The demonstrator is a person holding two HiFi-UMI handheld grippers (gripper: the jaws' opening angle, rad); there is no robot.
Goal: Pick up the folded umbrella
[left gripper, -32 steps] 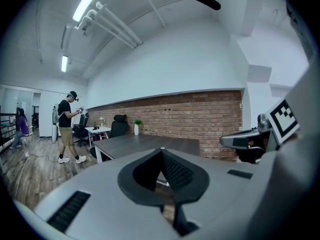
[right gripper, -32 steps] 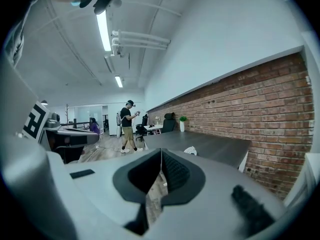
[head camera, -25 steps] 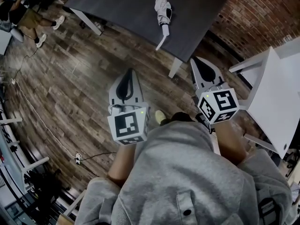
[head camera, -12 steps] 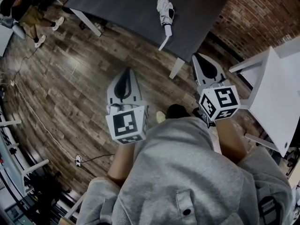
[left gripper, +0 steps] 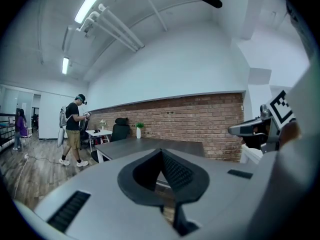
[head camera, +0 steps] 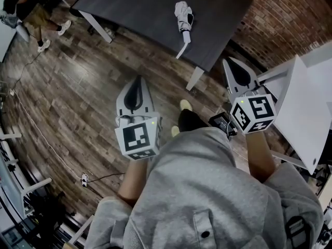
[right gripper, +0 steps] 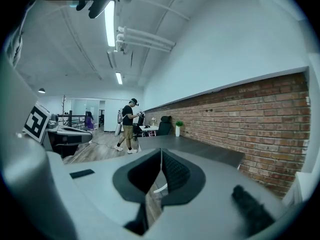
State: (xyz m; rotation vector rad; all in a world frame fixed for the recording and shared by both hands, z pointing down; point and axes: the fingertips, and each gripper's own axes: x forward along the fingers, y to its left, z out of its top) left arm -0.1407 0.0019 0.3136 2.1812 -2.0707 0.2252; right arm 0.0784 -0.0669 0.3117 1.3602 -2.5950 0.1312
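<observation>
Two tools, both with jaws pressed together and nothing between them: the left tool (head camera: pixel 138 83) and the right tool (head camera: pixel 233 65) each show their ribbed pads meeting along one seam in their own views. The folded umbrella (head camera: pixel 182 15) lies on the dark bench (head camera: pixel 129 7), well ahead of both tools and nearer the right tool's line than the left's. Its white strap end trails toward the bench's near edge. Neither tool touches it or the bench

Compared with a second ago, the right tool sits further up the head view, closer to the bench's near corner and just beside the white table (head camera: pixel 306 113). The person's shoe (head camera: pixel 185 106) has come forward onto the wooden floor (head camera: pixel 78 87) between the tools, while the left tool has hardly shifted. That reads as a walk-up under way rather than a reach, so the pick-up itself has not begun. I judge that one tool must part its jaws before any grasp. The soft folded canopy looks likely to give under the pads, so its firmer middle seems the safer place to clamp
</observation>
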